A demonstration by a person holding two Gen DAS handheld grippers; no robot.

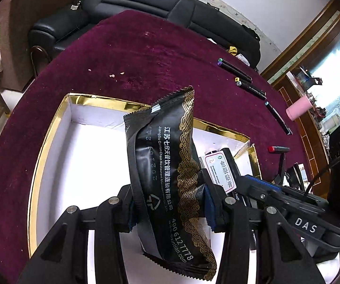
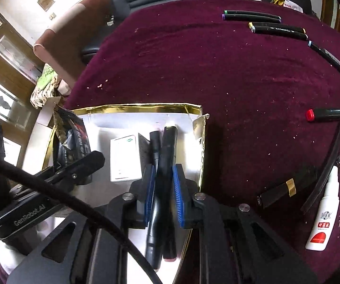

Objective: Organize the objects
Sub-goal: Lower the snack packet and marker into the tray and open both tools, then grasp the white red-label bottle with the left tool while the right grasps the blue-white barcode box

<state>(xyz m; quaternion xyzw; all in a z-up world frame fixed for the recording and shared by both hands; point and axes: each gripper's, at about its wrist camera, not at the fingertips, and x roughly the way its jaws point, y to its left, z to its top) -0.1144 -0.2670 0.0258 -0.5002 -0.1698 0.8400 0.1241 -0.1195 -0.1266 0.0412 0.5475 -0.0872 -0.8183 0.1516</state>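
From your left wrist, the left gripper [image 1: 170, 209] is clamped across the middle of a black snack packet [image 1: 170, 177]. The packet's long axis runs straight ahead along the fingers, over the white floor of the gold-rimmed box [image 1: 49, 142]. The drop spot lies directly below, so lowering looks like all that is left.

From your right wrist, the right gripper [image 2: 163, 194] is pinched on a black marker [image 2: 163, 177], possibly two, since the dark barrels overlap. It points lengthwise into the same box, just inside its right wall, beside a small white carton [image 2: 125, 158]. More markers [image 2: 252, 15] wait on the maroon cloth [image 2: 193, 71].
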